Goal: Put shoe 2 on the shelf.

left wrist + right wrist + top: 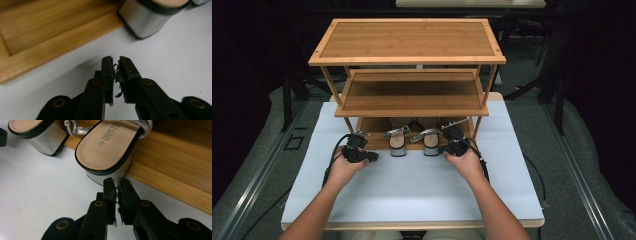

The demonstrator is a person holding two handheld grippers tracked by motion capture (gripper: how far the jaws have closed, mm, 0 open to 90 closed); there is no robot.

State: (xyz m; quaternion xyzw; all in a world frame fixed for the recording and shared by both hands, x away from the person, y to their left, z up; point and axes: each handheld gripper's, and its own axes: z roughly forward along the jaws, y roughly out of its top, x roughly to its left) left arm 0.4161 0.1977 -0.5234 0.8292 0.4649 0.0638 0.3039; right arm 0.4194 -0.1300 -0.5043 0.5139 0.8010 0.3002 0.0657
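Observation:
A pair of silver block-heel sandals stands on the bottom shelf of a bamboo shoe rack, heels jutting over the front edge: the left sandal and the right sandal. My left gripper rests on the white table left of them, shut and holding nothing; a silver heel lies ahead to its upper right. My right gripper is shut and holds nothing, its tips just short of the right sandal's heel. The other sandal sits beyond it.
The rack has three tiers, and the top and middle shelves are bare. Its bottom shelf edge runs close in front of both grippers. The white tabletop stretches toward the person. Cables trail from both grippers.

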